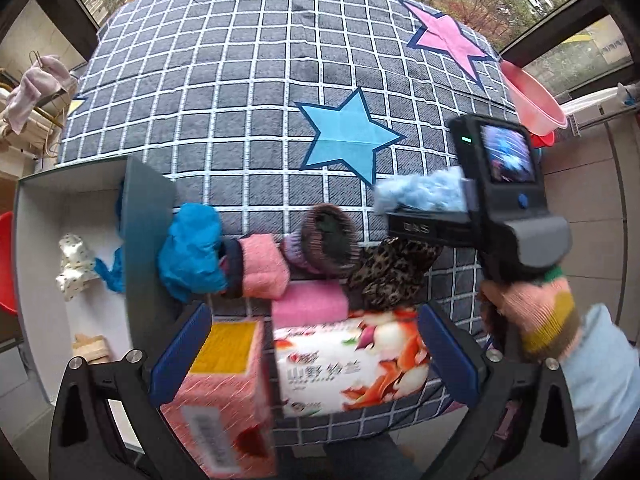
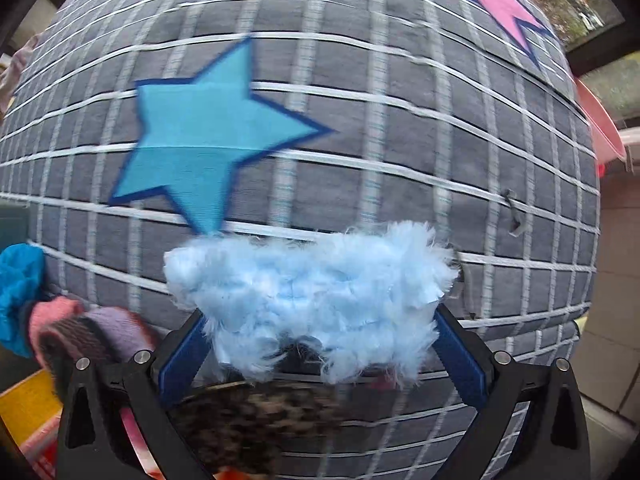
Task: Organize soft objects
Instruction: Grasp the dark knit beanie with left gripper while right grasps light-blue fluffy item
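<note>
On the grey checked bedspread (image 1: 248,92) with its blue star (image 1: 344,136), a row of soft things lies near the front edge: a blue cloth (image 1: 192,252), a pink knit piece (image 1: 260,266), a brown-rimmed knit hat (image 1: 326,240), a leopard-print cloth (image 1: 390,274) and a folded pink towel (image 1: 308,300) touching a tissue pack (image 1: 348,364). The right gripper (image 2: 320,340) pinches a fluffy light-blue cloth (image 2: 308,292) between its blue pads, lifted above the leopard print. The left gripper (image 1: 316,356) stands spread wide over the tissue pack and a pink box (image 1: 224,392), grasping nothing, beside a white storage bin (image 1: 48,240).
</note>
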Motion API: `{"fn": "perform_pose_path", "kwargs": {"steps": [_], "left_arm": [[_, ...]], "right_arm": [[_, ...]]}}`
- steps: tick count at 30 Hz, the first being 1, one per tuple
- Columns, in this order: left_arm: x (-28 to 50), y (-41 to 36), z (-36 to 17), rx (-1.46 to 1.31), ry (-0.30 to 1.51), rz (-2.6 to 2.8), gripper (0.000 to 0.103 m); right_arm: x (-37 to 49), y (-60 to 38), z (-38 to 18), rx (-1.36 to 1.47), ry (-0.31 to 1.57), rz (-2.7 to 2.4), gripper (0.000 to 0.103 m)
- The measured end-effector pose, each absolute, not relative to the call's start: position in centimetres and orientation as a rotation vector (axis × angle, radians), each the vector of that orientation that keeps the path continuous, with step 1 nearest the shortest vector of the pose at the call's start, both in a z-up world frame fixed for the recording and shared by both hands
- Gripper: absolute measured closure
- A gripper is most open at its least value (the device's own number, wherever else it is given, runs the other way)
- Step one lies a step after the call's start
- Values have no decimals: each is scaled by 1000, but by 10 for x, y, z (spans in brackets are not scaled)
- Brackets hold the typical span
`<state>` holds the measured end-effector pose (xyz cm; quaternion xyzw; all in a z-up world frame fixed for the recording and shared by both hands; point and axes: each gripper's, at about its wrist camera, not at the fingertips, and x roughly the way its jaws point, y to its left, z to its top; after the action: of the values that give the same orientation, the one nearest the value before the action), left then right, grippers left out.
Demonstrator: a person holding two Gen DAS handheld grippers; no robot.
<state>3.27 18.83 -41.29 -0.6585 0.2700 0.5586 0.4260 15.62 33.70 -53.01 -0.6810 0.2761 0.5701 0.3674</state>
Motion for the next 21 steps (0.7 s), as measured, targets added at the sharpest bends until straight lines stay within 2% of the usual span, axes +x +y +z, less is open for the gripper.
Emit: {"fn": "perform_pose_path", "kwargs": {"steps": [4,13,15,17,19,20,21], "left_arm": [[42,218,-437,-1676,703,1403,0],[45,254,-500,-1838,798,1396,3],[42,256,-508,-1868,801,1390,11],[40,258,-515,-1902,799,1378,15],[37,259,-522,-1933,807,1376,23],[37,260,-526,-1949,804,1364,30],[36,261,-530,-1968,800,1344,38]], "right_arm": [[194,357,-528,-1686,825,1457,0],[242,380,-523,-1642,888,1532,0],[247,381,-524,-1645,879,1555,1],[234,376,-524,-1649,871,1578,11],[220,373,-526,-1662,863,1596,15],[207,366,-523,-1664,860,1598,17],[203,365,-519,-1658,859,1607,25]]}}
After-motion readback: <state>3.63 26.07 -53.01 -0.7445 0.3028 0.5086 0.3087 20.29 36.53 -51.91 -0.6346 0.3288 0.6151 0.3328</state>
